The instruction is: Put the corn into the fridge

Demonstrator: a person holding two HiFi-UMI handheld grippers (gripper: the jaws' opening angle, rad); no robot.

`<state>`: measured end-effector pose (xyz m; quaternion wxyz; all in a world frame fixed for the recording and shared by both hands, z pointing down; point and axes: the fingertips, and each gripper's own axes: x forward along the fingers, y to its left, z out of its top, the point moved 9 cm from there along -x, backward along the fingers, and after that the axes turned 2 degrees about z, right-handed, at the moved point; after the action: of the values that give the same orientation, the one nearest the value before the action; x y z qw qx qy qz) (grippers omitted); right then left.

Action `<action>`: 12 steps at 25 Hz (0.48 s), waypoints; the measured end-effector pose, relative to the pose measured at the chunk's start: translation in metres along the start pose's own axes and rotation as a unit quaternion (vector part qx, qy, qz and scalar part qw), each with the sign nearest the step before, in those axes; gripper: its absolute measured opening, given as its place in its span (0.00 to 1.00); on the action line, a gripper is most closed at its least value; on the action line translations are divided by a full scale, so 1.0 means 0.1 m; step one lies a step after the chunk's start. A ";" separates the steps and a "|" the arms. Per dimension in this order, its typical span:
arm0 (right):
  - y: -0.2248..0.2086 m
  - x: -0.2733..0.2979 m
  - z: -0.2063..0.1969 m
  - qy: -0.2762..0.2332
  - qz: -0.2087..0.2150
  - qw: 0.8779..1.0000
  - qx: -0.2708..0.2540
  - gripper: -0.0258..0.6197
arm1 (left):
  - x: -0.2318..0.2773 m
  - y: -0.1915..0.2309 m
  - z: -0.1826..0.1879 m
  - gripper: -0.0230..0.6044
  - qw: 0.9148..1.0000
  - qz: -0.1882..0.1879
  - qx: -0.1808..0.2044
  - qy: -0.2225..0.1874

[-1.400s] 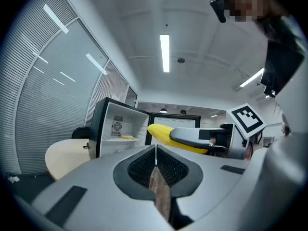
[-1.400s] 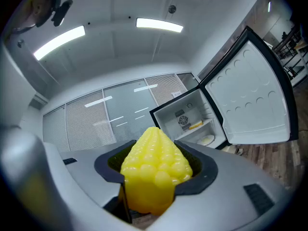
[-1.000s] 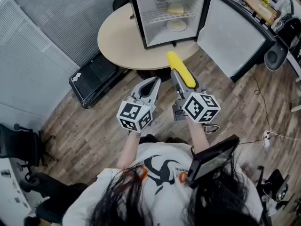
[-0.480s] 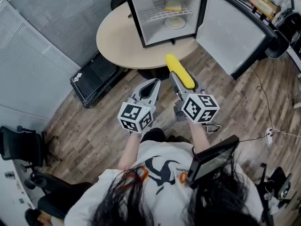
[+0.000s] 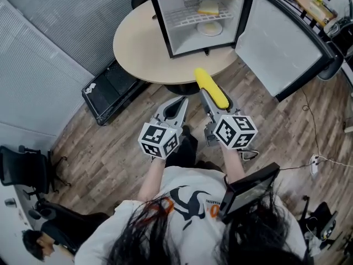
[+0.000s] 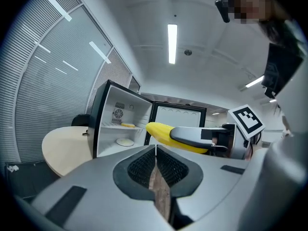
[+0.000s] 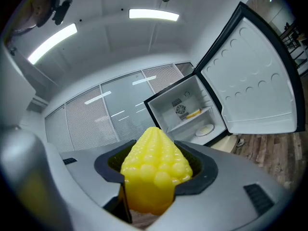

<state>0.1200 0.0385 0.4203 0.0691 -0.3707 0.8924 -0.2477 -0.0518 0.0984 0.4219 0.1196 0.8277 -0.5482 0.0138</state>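
A yellow corn cob sticks out ahead of my right gripper, whose jaws are shut on it; in the right gripper view the corn fills the space between the black pads. My left gripper hangs beside it, shut with nothing held, its pads meeting. The small black fridge stands open on the round table, its door swung to the right. Inside are a wire shelf with a yellow piece and a plate on the floor of the fridge.
A black case lies on the wooden floor left of the table. A black office chair stands at the far left. A cluttered desk runs along the top right. A white cable and plug lie on the floor at right.
Both grippers have sunk a little with the corn still gripped. The fridge and table have shifted slightly in the head view as the person's head moved.
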 end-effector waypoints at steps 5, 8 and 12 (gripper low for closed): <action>-0.16 0.34 0.03 0.004 0.003 1.000 0.015 0.43 | 0.25 0.29 0.02 0.06 1.000 0.003 -0.006 0.005; -0.27 0.58 0.08 0.008 -0.003 1.000 0.019 0.43 | 0.46 0.49 0.07 0.06 1.000 0.001 -0.006 0.010; -0.38 0.91 0.16 0.006 -0.007 1.000 0.026 0.43 | 0.73 0.76 0.16 0.06 1.000 -0.012 -0.002 0.017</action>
<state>0.0837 -0.0541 0.4302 0.0715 -0.3731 0.8837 -0.2735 -0.0935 0.0012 0.4316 0.1307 0.8338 -0.5357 0.0253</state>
